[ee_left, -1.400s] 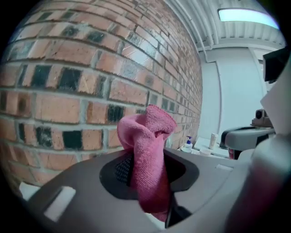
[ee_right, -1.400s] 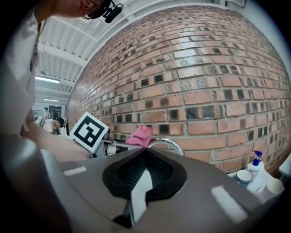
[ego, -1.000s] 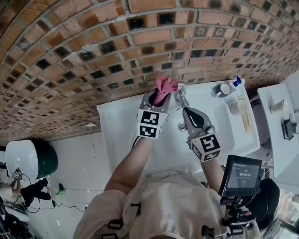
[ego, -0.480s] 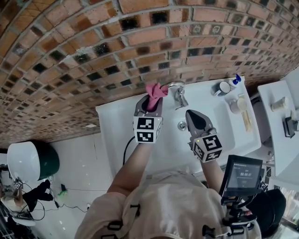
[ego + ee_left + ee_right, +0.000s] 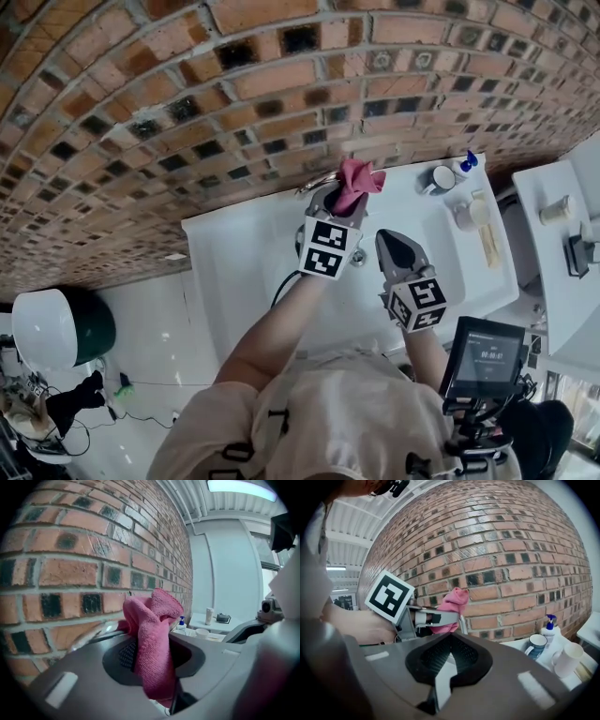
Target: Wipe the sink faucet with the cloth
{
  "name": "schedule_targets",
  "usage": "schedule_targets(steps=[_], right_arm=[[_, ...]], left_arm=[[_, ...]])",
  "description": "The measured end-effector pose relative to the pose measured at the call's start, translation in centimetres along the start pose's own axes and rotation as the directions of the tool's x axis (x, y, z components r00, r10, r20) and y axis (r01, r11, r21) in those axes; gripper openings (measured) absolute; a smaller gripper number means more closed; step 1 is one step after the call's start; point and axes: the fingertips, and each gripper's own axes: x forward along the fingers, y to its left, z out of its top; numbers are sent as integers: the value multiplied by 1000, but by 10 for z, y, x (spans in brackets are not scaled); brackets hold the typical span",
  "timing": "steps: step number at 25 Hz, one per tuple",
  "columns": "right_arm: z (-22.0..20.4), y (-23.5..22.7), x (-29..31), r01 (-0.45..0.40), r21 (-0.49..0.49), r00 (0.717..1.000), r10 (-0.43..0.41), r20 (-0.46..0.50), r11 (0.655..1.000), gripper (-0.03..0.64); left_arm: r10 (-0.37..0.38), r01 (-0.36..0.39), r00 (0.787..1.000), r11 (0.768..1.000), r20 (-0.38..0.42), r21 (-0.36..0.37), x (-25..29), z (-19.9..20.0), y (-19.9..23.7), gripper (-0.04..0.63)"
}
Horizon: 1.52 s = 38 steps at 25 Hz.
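In the head view my left gripper (image 5: 343,201) is shut on a bunched pink cloth (image 5: 358,179) that sticks out past its fingertips, hard against the brick wall at the back of the white sink (image 5: 239,258). The cloth covers most of the chrome faucet (image 5: 316,184); only a curved bit shows to its left. The left gripper view shows the cloth (image 5: 152,641) clamped between the jaws, with a shiny spout (image 5: 88,637) to the left. My right gripper (image 5: 387,236) hovers over the basin nearer me, shut and holding nothing. From the right gripper (image 5: 450,638) I see the cloth (image 5: 453,603) on the faucet (image 5: 462,623).
A dark mug (image 5: 441,177), a blue-topped pump bottle (image 5: 466,164) and a white cup (image 5: 469,214) stand on the sink's right ledge. A screen on a stand (image 5: 484,355) sits at the lower right. A white counter (image 5: 553,253) with small items lies further right. The brick wall (image 5: 234,84) backs the sink.
My left gripper, still shut on the cloth, swung left of the faucet and has now come back right onto it. The right gripper has dropped a little, still shut.
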Motion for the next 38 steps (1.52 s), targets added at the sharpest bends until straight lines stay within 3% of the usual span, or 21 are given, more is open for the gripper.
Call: schedule_targets(steps=[4,11,14,18,20,26,32,38], right_arm=[[-4,-19,0,14,12,1000,-14,-12,1000,-11],[-5,-28,6,20,32,1000,-19,-9,999,-11],[-4,-27,6,15,33,1000,-15,-5,999,-11],[-2,-23,5,10,33,1000,-10,0,999,-9],[-1,-18,5,2,30,1000,-2,1,1000,-11],[0,-13,3,-9,22,1000,9,5,1000,-11],[-6,-34,-3,34,42,999,-34,0,999,-11],[-5,-37,-2,35,41,999,-36,3,999,-11]], left_arm=[[-3,-5,996,997,-91,-83,27,-36,11,123],[14,-33,975,996,-221,-84,43,-83,24,123],[9,-33,984,991,-180,-128,33,-76,21,123],[19,-18,1000,983,-1,-185,4,-20,11,123],[31,-23,999,980,41,-196,-4,-3,10,124],[7,-12,999,989,-31,-147,19,-21,12,124],[16,-25,995,996,-97,-86,48,-45,18,130],[5,-21,984,996,-179,-89,58,-70,19,132]])
